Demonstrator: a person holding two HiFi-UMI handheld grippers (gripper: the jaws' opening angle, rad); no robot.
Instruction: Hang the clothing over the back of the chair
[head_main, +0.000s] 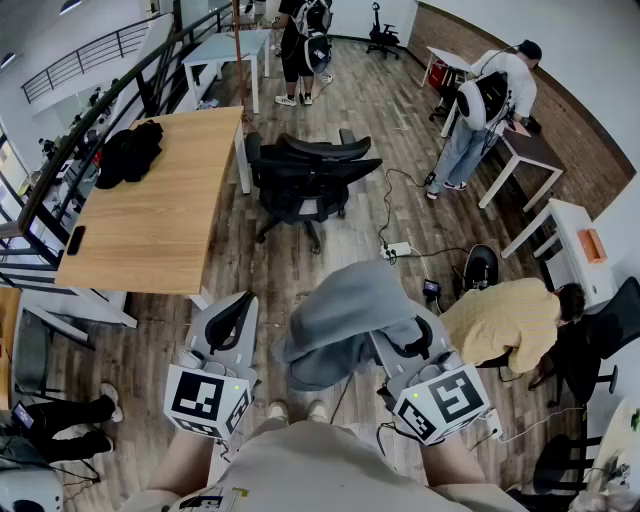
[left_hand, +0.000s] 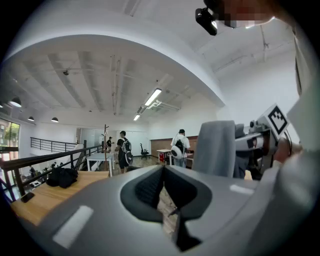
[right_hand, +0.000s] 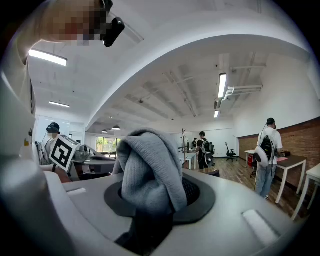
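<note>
A grey piece of clothing (head_main: 345, 310) hangs bunched from my right gripper (head_main: 412, 340), which is shut on it. In the right gripper view the cloth (right_hand: 150, 160) bulges up between the jaws of the right gripper (right_hand: 155, 195) and hides the pads. My left gripper (head_main: 232, 318) is beside it on the left, apart from the cloth. In its own view the left gripper (left_hand: 162, 187) has its jaws together with nothing in them, and the clothing (left_hand: 215, 147) shows at the right. The black office chair (head_main: 305, 170) stands ahead on the wood floor, its back toward me.
A wooden table (head_main: 150, 220) stands left of the chair, with a black bag (head_main: 128, 150) and a phone (head_main: 75, 240) on it. A power strip (head_main: 397, 249) with cables lies on the floor. A person in yellow (head_main: 505, 320) bends at the right. White tables (head_main: 545, 215) and standing people are further off.
</note>
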